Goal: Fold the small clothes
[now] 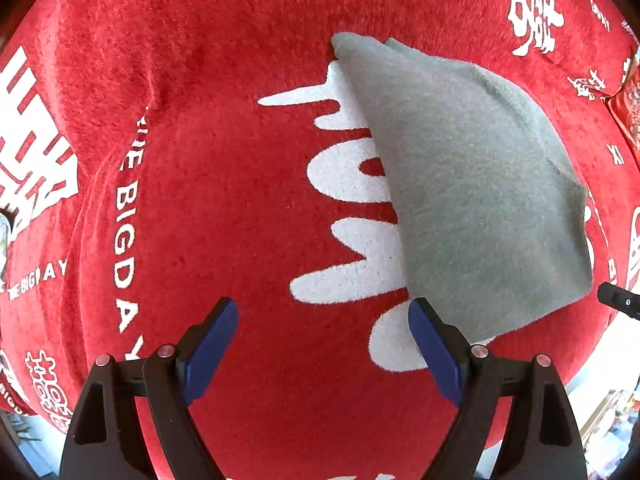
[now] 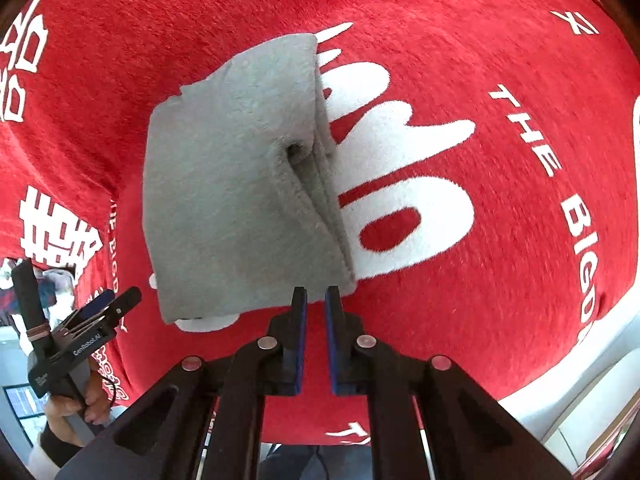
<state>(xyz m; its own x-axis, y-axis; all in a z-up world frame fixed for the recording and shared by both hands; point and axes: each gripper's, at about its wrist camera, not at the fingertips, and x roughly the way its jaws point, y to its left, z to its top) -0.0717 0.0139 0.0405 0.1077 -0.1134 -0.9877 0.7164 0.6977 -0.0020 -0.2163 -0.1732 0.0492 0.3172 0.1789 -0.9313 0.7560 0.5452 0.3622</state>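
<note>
A small grey garment (image 1: 472, 184), folded into a thick pad, lies on the red plush cover (image 1: 224, 184). In the right wrist view the garment (image 2: 232, 184) shows layered folded edges along its right side. My left gripper (image 1: 323, 312) is open and empty, above the cover just left of the garment's near corner. My right gripper (image 2: 316, 294) has its jaws nearly closed with a narrow gap and nothing between them, right at the garment's near right corner. The left gripper also shows at the lower left of the right wrist view (image 2: 116, 300), held in a hand.
The red cover (image 2: 500, 240) carries large white lettering and "THE BIG DAY" print. Its near edge drops off to a pale floor (image 2: 580, 392). A creased fold of the cover runs down the left side (image 1: 88, 184).
</note>
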